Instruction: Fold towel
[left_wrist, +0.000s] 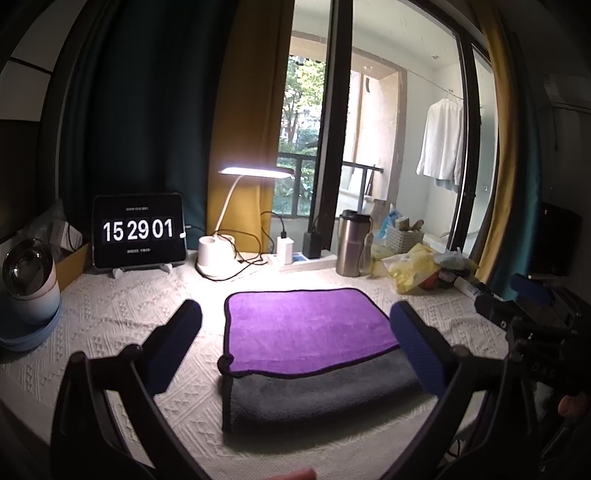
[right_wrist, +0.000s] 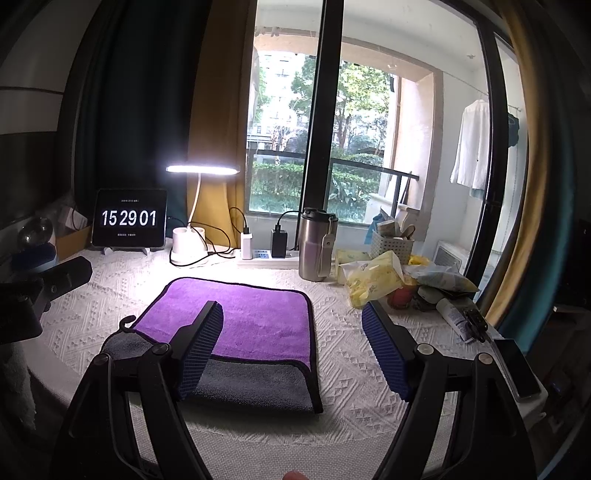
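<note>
A towel, purple on one side and grey on the other with a black hem, lies folded on the white textured cloth; it shows in the left wrist view (left_wrist: 306, 332) and in the right wrist view (right_wrist: 251, 325). A grey band shows along its near edge. My left gripper (left_wrist: 295, 321) is open and empty, held above the towel, its blue pads on either side of it. My right gripper (right_wrist: 291, 321) is open and empty above the towel's right part. The right gripper's body shows at the right edge of the left wrist view (left_wrist: 532, 317). The left gripper's body shows at the left edge of the right wrist view (right_wrist: 44, 288).
At the back stand a tablet clock (left_wrist: 138, 230), a lit desk lamp (left_wrist: 255, 171), chargers on a power strip (right_wrist: 266, 251) and a steel tumbler (right_wrist: 316, 245). Yellow bags, a basket and clutter (right_wrist: 384, 277) crowd the right. A phone (right_wrist: 517, 369) lies at the right edge.
</note>
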